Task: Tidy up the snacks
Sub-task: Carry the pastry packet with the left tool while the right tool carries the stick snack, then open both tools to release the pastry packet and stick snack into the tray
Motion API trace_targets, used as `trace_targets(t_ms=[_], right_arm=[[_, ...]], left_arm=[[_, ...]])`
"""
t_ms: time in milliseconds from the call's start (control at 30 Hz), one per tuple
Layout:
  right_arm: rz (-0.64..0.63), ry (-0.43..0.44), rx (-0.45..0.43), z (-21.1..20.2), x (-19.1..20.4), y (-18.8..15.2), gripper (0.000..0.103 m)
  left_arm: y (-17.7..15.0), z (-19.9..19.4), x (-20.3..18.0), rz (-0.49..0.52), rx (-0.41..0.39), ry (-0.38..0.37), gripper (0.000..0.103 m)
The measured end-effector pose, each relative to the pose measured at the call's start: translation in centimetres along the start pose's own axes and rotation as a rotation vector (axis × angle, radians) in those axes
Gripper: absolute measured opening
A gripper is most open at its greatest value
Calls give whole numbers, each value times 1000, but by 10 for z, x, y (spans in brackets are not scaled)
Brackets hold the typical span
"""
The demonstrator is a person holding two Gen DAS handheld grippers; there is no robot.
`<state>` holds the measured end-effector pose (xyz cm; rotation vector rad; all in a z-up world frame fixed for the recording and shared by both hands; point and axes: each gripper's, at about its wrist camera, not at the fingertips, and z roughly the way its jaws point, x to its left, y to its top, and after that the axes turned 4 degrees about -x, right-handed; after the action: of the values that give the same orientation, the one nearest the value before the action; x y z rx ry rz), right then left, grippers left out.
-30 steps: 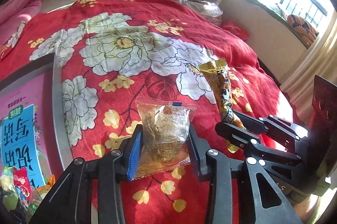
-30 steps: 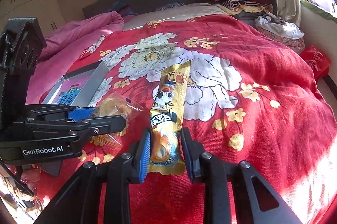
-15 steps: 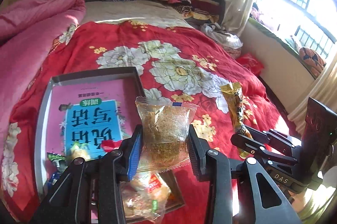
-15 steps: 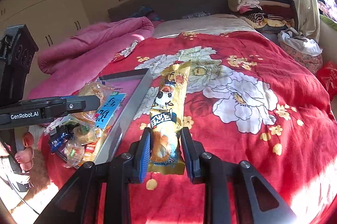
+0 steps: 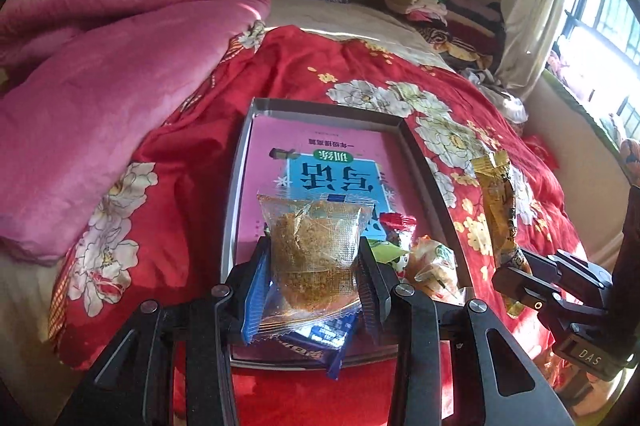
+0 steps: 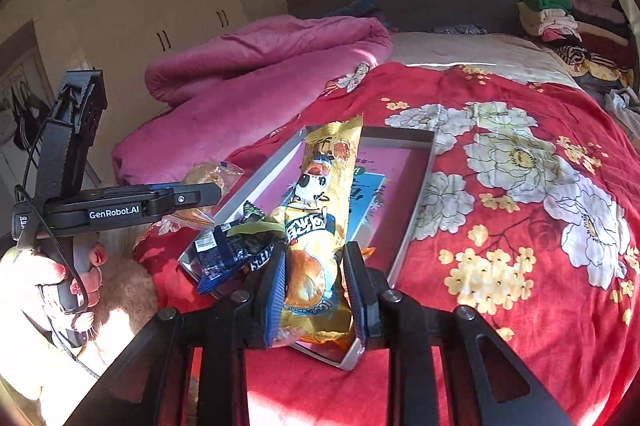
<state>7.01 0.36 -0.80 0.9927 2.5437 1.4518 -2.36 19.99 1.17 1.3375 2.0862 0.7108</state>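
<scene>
Snacks are what we hold in both grippers, above a grey tray (image 5: 236,193) that sits on the red bedspread (image 5: 168,185). Our left gripper (image 5: 314,280) is clamped on a clear pouch (image 5: 314,246) of brown crumbly food, hanging over the tray's near end. Our right gripper (image 6: 314,290) is clamped on a long yellow packet (image 6: 320,209), which points up and away over the tray's near right part. Other snacks already lie at the tray's near end: a blue wrapper (image 6: 224,254), a red-topped sweet (image 5: 398,224) and a pale bag (image 5: 432,262).

To do this step well, we judge we should carry each pack clear of the rim, lower it close to the tray floor and only then let go, so that it cannot bounce onto the bedspread. The far end, over the pink book cover (image 5: 320,161), looks free, so the long packet would lie flat there instead of piling on the heap. We would release one hand at a time, keeping the grippers apart.

Our own fingers hide the tray's near rim, so how close the pouch hangs to it is hard to tell. The heap is partly covered and we cannot count it. The pouch's contents we cannot name.
</scene>
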Motion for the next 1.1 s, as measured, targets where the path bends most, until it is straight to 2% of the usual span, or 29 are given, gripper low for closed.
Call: trace_targets(t_ms=[200, 667, 1000, 1100], right_arm=[[0, 40, 46, 24, 22, 1, 29], [-25, 22, 131, 69, 30, -7, 29], [-57, 4, 136, 73, 33, -9, 30], [-66, 2, 123, 68, 33, -9, 36]], left_arm=[[-10, 13, 8, -12, 21, -11, 41], [-18, 27, -5, 36, 36, -43, 41], [-18, 29, -5, 38, 36, -49, 43], [-18, 30, -6, 35, 37, -51, 44]])
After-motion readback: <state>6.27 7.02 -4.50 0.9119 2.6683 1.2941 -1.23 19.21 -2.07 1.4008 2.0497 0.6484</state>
